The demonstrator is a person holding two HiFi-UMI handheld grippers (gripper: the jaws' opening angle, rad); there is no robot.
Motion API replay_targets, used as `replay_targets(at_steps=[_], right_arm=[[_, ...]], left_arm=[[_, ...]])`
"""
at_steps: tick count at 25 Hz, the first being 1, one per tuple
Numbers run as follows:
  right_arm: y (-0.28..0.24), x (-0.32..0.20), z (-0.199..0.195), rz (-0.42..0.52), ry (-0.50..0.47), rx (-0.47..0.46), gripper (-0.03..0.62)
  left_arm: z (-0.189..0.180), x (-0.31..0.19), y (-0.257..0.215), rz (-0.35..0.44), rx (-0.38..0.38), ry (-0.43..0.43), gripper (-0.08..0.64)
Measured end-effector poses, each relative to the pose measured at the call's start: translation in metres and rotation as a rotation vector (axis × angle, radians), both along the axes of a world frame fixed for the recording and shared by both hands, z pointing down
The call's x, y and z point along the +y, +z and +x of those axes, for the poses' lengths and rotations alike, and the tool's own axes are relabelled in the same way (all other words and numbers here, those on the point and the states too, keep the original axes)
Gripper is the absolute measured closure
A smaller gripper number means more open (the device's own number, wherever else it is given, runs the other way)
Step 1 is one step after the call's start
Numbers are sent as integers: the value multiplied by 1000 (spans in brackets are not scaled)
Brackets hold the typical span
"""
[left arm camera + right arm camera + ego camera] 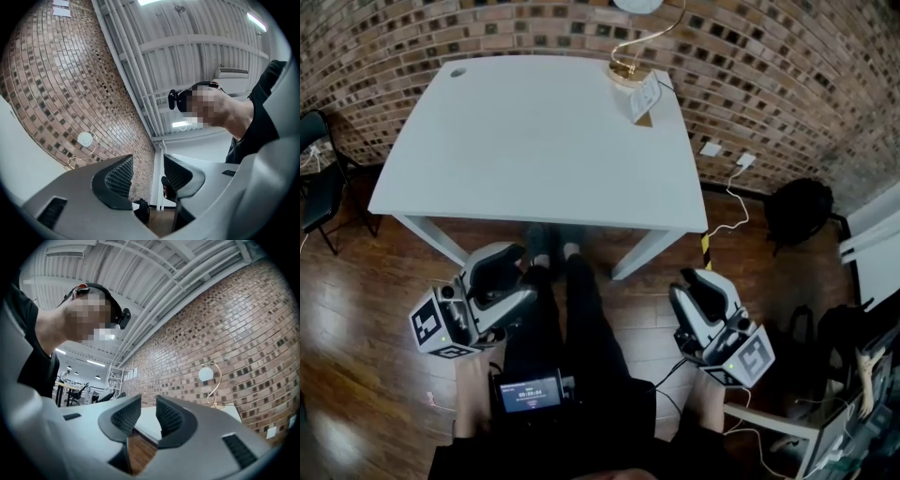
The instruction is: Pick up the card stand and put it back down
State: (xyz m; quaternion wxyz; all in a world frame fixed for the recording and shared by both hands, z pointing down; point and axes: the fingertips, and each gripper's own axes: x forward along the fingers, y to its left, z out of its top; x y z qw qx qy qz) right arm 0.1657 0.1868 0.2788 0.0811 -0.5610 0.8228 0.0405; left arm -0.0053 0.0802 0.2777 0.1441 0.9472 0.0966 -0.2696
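Observation:
The card stand (625,66) is a gold wire loop on a small base, topped by a round white disc, at the far right corner of the white table (525,141). A white card (645,94) leans at its foot. Both grippers hang low in front of the table, above the person's legs and well short of the stand. My left gripper (512,274) is open and empty; in the left gripper view (147,165) the stand (85,140) shows far off to the left. My right gripper (697,287) is open and empty too (148,407), with the stand (209,380) small against the brick wall.
A brick wall (787,75) runs behind the table. A black chair (314,178) stands at the left, a black bag (797,211) on the wooden floor at the right, with a white cable (733,192) from the wall sockets. A small screen (530,392) sits at the person's waist.

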Motion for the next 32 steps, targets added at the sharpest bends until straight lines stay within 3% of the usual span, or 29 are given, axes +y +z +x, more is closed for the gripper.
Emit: replay_targets(at_steps=[7,16,25,32], right_arm=[[1,-39,8,19,41,32,449],[-21,-66,21,51,69,73,449],[-25,-99,34,75,49,70,449],[-6,-122,56,58,20,59,449]], left_arm=[[6,-35,15,5,-17,-25,351],[25,-69,-5,59,-25,-26,339],[40,-100,-10,83,-73,-50,339],[47,-128,-21,140,-59,-118,339]])
